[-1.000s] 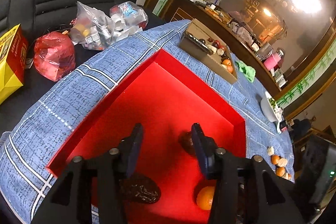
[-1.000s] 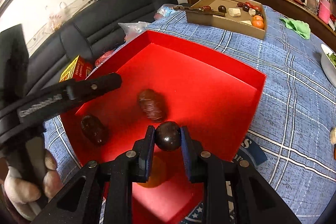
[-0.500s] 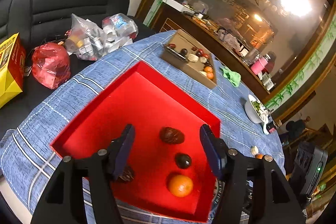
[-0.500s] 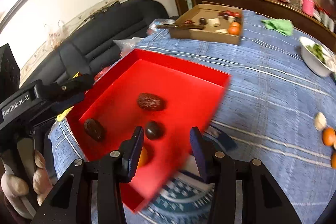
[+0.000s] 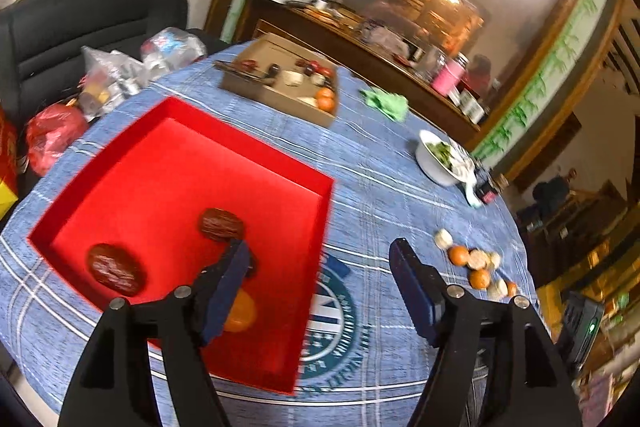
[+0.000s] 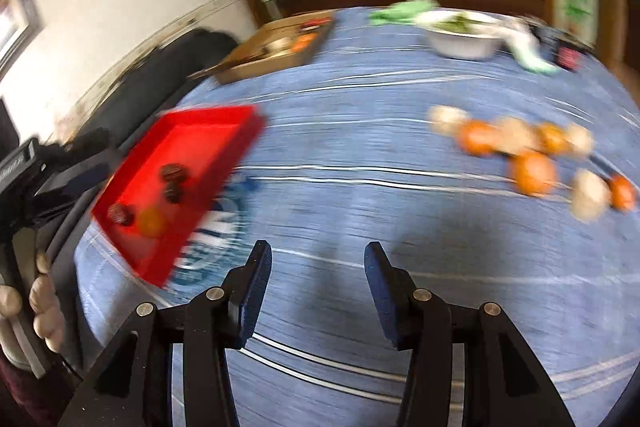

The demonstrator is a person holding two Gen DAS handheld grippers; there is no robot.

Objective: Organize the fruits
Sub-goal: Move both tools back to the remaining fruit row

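A red tray [image 5: 120, 143] on the blue checked tablecloth holds two wrinkled dark dates [image 5: 221, 224], a small dark fruit half hidden by my left finger, and an orange [image 5: 240, 311]. It also shows, blurred, in the right wrist view [image 6: 208, 119]. My left gripper [image 5: 320, 263] is open and empty above the tray's right edge. My right gripper [image 6: 318, 267] is open and empty over bare cloth. A loose pile of oranges and pale fruits [image 5: 476, 265] lies to the right; it also shows in the right wrist view [image 6: 528, 155].
A cardboard box [image 5: 280, 83] with fruits stands at the back. A white bowl [image 5: 438, 163] of greens and a green cloth [image 5: 386, 103] lie at the back right. Plastic bags [image 5: 120, 75] and a black sofa [image 5: 80, 23] are beyond the table's left edge.
My right gripper let go of the dark fruit in the tray, opened, and swung right towards the fruit pile. My left gripper rose, opened wider and shifted right.
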